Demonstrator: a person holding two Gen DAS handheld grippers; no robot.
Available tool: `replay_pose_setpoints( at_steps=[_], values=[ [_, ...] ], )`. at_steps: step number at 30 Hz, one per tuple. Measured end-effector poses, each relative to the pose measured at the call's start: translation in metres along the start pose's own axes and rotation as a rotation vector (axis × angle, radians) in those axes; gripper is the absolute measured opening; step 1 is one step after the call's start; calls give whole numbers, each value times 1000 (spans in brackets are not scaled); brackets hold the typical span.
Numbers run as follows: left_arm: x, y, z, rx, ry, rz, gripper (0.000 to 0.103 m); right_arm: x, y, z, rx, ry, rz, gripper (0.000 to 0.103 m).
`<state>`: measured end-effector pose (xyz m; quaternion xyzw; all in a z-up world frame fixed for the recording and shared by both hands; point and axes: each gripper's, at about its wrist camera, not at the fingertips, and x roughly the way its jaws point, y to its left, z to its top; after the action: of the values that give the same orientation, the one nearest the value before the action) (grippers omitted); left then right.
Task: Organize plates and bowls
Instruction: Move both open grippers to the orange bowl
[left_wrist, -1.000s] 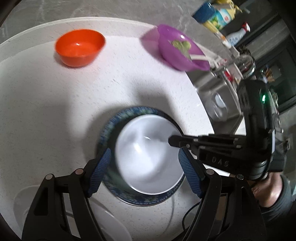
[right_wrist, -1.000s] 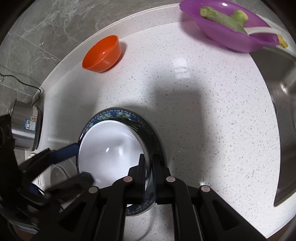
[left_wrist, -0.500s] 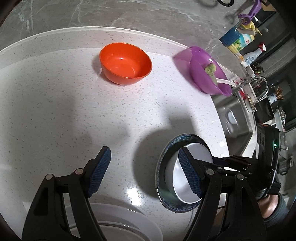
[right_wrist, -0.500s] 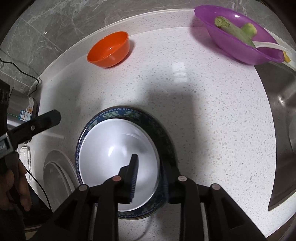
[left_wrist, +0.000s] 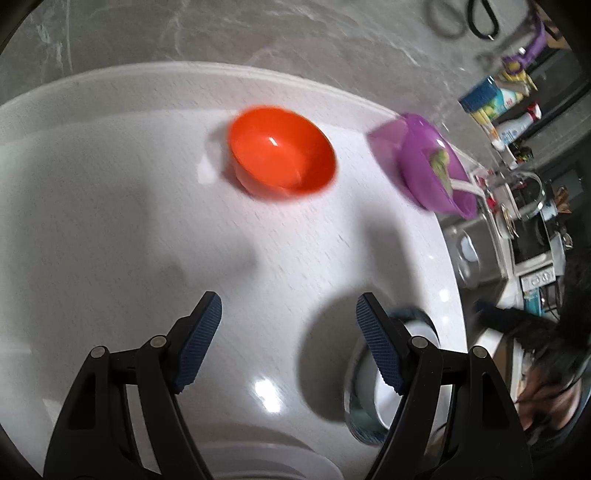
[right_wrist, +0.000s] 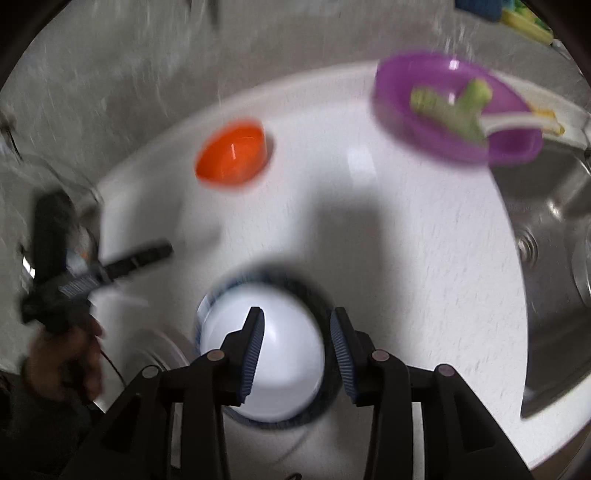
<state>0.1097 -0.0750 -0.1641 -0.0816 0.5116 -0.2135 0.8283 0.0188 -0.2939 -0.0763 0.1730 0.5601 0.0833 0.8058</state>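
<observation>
Two tools were in view, both with fingers spread and holding nothing; the left tool (left_wrist: 288, 339) hung over bare white bench (left_wrist: 110, 221), pointed toward the orange bowl (left_wrist: 282, 149) standing upright near the back edge; the right tool (right_wrist: 297, 350) hovered above the white bowl (right_wrist: 284, 354), which sat inside the blue-rimmed plate (right_wrist: 314, 291); a purple bowl (right_wrist: 443, 122) holding green vegetables stood by the sink (right_wrist: 554, 258); both views were blurred
</observation>
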Motion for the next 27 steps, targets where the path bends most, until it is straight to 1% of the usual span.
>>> replay_pose_setpoints(
  at_steps=[2,3,5,6,8,10,11,13,17,18,19,21,23,24,25,27],
  values=[
    [0,7,15,-9,-12,11,74,-11,-12,30,40,-66,79,44],
    [3,11,27,-13,-15,7,74,-12,-15,43,51,-83,95,46],
    [8,15,43,-14,-14,6,74,-6,-18,75,55,-100,133,47],
    [15,17,54,-16,-6,11,74,0,-18,86,57,-95,149,47],
    [28,23,69,-30,14,14,74,25,-11,111,58,-51,191,50],
    [42,30,84,-46,37,29,74,45,-7,125,60,-26,199,50],
    [48,31,89,-49,43,30,74,63,-2,135,41,4,208,50],
    [58,34,99,-53,41,35,74,87,3,143,42,36,197,50],
    [78,39,112,-56,55,40,72,120,7,150,55,83,209,50],
    [82,42,115,-58,58,36,70,126,5,151,65,94,215,50],
    [84,44,117,-62,59,32,65,132,3,152,75,105,221,50],
    [90,47,121,-63,61,29,59,142,1,155,81,118,215,50],
    [93,50,124,-67,62,41,56,150,-1,157,85,134,209,50],
    [93,54,124,-72,61,41,51,153,-2,157,86,140,206,50],
    [94,55,125,-72,66,49,49,155,-3,158,86,144,201,49],
    [96,57,127,-63,73,61,42,159,-4,158,83,150,193,46]
  ],
)
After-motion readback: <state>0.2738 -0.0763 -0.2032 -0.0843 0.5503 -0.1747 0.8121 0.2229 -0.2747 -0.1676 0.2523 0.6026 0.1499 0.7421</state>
